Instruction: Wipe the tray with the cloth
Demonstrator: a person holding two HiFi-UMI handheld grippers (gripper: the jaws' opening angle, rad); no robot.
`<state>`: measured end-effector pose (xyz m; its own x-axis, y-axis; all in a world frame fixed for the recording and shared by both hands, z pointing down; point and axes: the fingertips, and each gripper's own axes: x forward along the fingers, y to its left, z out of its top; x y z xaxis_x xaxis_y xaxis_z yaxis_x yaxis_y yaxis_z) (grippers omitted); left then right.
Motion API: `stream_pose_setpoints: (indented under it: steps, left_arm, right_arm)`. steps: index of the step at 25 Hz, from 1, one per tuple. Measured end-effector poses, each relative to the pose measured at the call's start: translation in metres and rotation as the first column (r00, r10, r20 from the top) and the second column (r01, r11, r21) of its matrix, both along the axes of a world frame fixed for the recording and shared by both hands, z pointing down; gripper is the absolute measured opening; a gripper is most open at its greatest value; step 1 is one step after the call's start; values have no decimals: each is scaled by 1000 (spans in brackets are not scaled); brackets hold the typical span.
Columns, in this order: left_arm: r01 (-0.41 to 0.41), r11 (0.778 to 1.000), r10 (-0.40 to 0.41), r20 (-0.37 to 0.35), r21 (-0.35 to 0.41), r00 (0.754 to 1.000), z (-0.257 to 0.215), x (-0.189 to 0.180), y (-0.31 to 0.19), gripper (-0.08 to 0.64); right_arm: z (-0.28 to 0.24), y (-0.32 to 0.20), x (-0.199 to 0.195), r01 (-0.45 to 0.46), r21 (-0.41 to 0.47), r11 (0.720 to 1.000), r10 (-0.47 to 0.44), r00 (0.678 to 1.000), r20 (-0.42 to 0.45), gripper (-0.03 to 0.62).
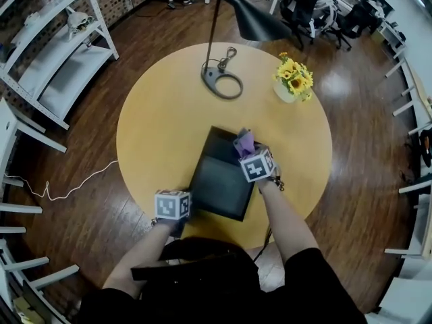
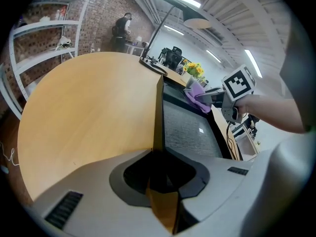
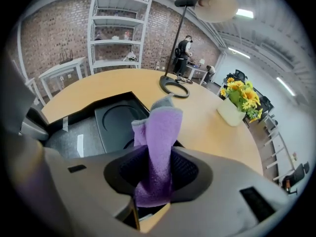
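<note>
The black rectangular tray (image 1: 219, 181) lies on the near half of the round wooden table (image 1: 148, 127). The left gripper (image 2: 159, 154) clamps its near-left rim. The right gripper (image 1: 250, 152) holds the purple cloth (image 3: 160, 127) over its far-right corner. Behind the tray stands the black desk lamp base (image 1: 221, 83), with the white pot of yellow flowers (image 1: 290, 83) to the right. The white metal shelf unit (image 1: 54, 59) stands beyond the table's far left.

There is one round worktop (image 1: 152, 137). On or over it I count one tray (image 1: 217, 187), one cloth (image 1: 244, 142), one lamp (image 1: 223, 83) and one pot of flowers (image 1: 293, 81). The grippers are two: one left gripper (image 1: 183, 211) and one right gripper (image 1: 251, 155). One white cable (image 1: 74, 184) lies on the floor (image 1: 351, 181). The chairs (image 1: 317, 9) far behind stand too crowded to count.
</note>
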<state>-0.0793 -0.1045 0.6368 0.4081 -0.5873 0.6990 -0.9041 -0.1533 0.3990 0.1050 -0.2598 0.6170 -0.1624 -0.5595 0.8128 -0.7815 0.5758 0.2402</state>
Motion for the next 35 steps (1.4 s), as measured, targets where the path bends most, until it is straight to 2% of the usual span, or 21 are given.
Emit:
stream_pose_setpoints:
  steps: [6, 7, 8, 11, 12, 14, 17, 22, 26, 30, 33, 35]
  left_arm:
    - [49, 994, -54, -49, -96, 997, 3, 17, 0, 80]
    - [62, 993, -67, -47, -96, 997, 3, 17, 0, 78]
    - [73, 993, -78, -47, -94, 996, 3, 16, -1, 78]
    - [76, 993, -81, -51, -90, 995, 4, 13, -1, 80]
    - [73, 993, -78, -52, -89, 996, 4, 13, -2, 80]
    - [68, 994, -73, -52, -85, 996, 3, 12, -2, 80]
    - [59, 995, -63, -51, -75, 997, 3, 13, -2, 80]
    - [62, 996, -68, -78, -67, 995, 3, 12, -2, 83]
    - [62, 996, -68, -95, -62, 993, 5, 12, -3, 86]
    - [71, 996, -75, -89, -50, 993, 5, 11, -4, 84]
    - [56, 997, -60, -80, -44, 995, 4, 12, -3, 84]
    - [44, 998, -48, -79, -45, 996, 4, 14, -3, 84]
  right_arm:
    - [-8, -29, -25, 32, 29, 999, -31, 998, -58, 132]
    - [-12, -29, -36, 38, 28, 999, -38, 999, -21, 130]
    - [-16, -24, -50, 42, 19, 999, -43, 998, 53, 130]
    - [-23, 16, -100, 61, -70, 996, -36, 951, 306, 129]
    - [-20, 34, -116, 78, -108, 991, -35, 936, 351, 129]
    - [-8, 65, -139, 98, -174, 980, -25, 923, 384, 129]
    - [16, 78, -141, 39, -212, 977, 36, 941, 338, 129]
    - [24, 62, -106, -59, -191, 980, 107, 962, 251, 129]
    - [23, 53, -60, -170, -182, 968, 212, 947, 240, 129]
    - [25, 51, -19, -258, -161, 953, 285, 941, 181, 129]
    - [28, 61, -13, -294, -190, 937, 327, 928, 178, 129]
    - [24, 62, -14, -311, -164, 936, 339, 924, 178, 129]
